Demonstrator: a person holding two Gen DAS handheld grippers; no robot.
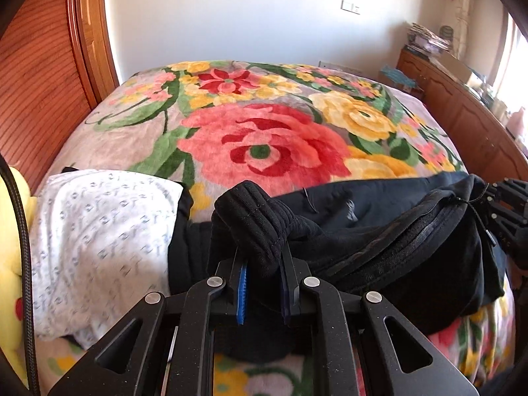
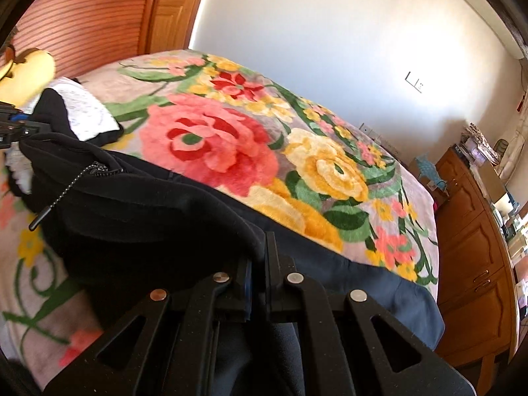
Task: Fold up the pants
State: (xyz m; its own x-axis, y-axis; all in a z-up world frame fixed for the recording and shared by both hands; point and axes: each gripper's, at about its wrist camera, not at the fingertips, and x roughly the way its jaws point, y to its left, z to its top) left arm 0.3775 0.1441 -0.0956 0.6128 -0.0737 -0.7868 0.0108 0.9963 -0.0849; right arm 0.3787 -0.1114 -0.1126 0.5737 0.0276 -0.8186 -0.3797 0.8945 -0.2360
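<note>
Black pants point(image 1: 379, 231) lie bunched across the near part of the bed. My left gripper point(image 1: 264, 259) is shut on a thick ribbed cuff point(image 1: 250, 221) of them, which stands up between the blue pads. At the right edge of the left wrist view my right gripper point(image 1: 508, 211) grips the other end of the bundle. In the right wrist view my right gripper point(image 2: 259, 259) is shut on a fold of the pants point(image 2: 148, 224), whose cloth hides the fingertips. A zipper pull on a bead chain point(image 2: 66, 191) hangs from them. My left gripper point(image 2: 13, 128) shows at the far left.
A floral blanket point(image 1: 264, 145) covers the bed. A white patterned cloth point(image 1: 99, 231) and a yellow plush toy point(image 1: 10, 264) lie at the left by the wooden headboard point(image 1: 39, 82). Wooden cabinets point(image 2: 472, 247) line the right side. A dark blue layer point(image 2: 412, 303) lies under the pants.
</note>
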